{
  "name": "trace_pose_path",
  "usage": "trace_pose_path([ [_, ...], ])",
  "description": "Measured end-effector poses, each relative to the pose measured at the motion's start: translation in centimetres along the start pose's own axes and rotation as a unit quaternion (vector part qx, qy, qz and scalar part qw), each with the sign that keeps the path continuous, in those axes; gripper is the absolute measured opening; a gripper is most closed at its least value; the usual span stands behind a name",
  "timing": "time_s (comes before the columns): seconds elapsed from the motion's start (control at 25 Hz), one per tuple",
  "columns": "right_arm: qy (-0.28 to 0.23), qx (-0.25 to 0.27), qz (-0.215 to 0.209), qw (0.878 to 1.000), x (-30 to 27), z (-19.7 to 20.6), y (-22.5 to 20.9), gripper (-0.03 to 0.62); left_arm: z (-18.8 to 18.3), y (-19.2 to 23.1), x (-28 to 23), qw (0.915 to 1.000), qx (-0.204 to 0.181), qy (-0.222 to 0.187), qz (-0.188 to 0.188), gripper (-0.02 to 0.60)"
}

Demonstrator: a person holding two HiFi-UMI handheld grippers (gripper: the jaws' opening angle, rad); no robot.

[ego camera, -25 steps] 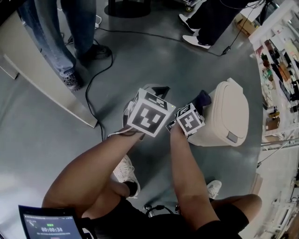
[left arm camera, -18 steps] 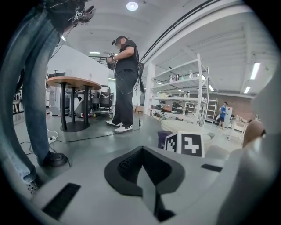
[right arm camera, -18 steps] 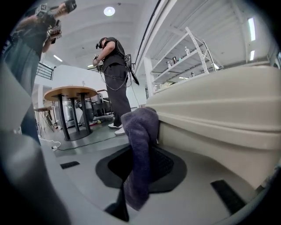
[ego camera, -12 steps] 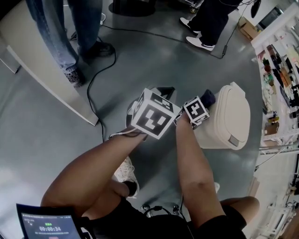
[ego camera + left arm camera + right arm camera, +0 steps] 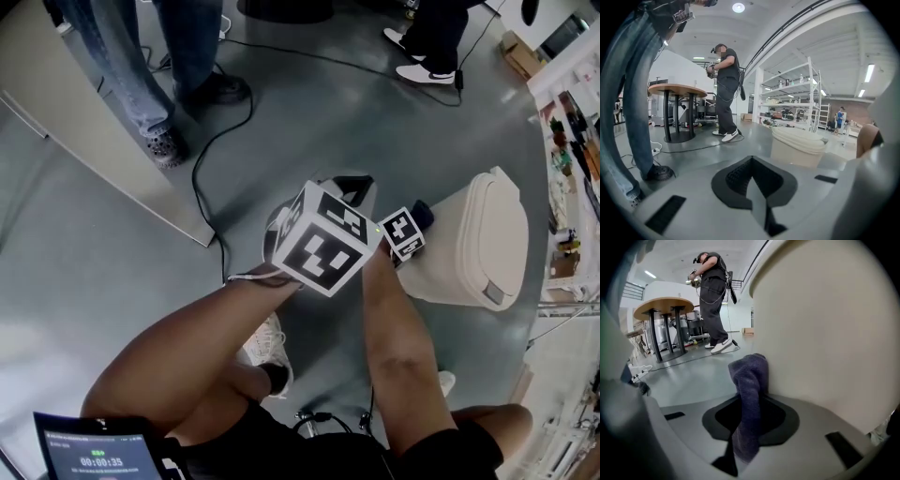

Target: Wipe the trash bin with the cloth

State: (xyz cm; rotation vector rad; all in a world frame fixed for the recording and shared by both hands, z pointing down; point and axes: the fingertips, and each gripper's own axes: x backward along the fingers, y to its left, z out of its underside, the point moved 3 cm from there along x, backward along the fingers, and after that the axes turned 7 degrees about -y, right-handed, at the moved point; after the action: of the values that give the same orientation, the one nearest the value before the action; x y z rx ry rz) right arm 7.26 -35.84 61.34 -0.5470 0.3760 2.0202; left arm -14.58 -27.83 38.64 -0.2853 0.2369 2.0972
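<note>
Sliding along the beige plastic trash bin's [image 5: 825, 333] wall, the purple terry cloth [image 5: 751, 373], pinched in the right gripper [image 5: 746, 404], continues the wipe. Left gripper [image 5: 752, 180]: jaws together, empty.

Trash bin [image 5: 825, 333] cut off top and right

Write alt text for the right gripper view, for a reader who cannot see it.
The right gripper is shut on a dark purple cloth, its bunched end up against the beige trash bin wall that fills the picture's right. Behind, a person stands by a round table.
</note>
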Motion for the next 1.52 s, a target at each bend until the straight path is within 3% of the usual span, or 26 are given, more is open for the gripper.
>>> trace_pose_path([
  [0.24, 0.033, 0.014, 0.005, 0.999, -1.2, 3.3, -0.3, 0.080, 1.0, 0.4, 0.3, 0.9994, -0.031, 0.015, -0.003, 0.000],
  [0.4, 0.049, 0.015, 0.003, 0.999, -1.8, 4.5, 0.0, 0.080, 1.5, -0.3, 0.4, 0.9968, -0.076, 0.024, 0.005, 0.000],
  [0.52, 0.049, 0.017, -0.007, 0.999, -1.8, 4.5, 0.5, 0.080, 1.7, -0.5, 0.1, 0.9963, -0.080, 0.030, 0.010, 0.000],
  [0.64, 0.037, 0.011, -0.037, 0.999, -0.8, 3.7, 1.5, 0.080, 1.5, -0.3, -0.1, 0.9967, -0.075, 0.029, 0.009, 0.000],
  [0.84, -0.026, 0.017, -0.123, 0.992, 3.3, 0.3, 3.7, 0.080, 1.0, 0.5, -0.4, 0.9987, -0.047, 0.020, 0.005, 0.000],
  [1.04, -0.098, 0.007, -0.216, 0.971, 11.0, -3.8, 4.6, 0.080, 0.2, 1.6, -0.6, 0.9997, -0.021, 0.008, 0.003, 0.000],
  [1.2, -0.149, 0.008, -0.279, 0.949, 18.0, -6.6, 2.3, 0.080, -0.6, 0.1, 0.7, 0.9998, -0.019, 0.004, 0.006, 0.000],
  [1.36, -0.200, 0.029, -0.330, 0.922, 24.3, -9.0, -0.3, 0.080, -0.3, -1.7, 2.1, 0.9987, -0.049, 0.013, 0.007, 0.000],
  [1.52, -0.243, 0.085, -0.367, 0.894, 30.2, -10.4, -3.8, 0.080, -1.1, -4.8, 3.5, 0.9975, -0.067, 0.012, 0.017, 0.000],
])
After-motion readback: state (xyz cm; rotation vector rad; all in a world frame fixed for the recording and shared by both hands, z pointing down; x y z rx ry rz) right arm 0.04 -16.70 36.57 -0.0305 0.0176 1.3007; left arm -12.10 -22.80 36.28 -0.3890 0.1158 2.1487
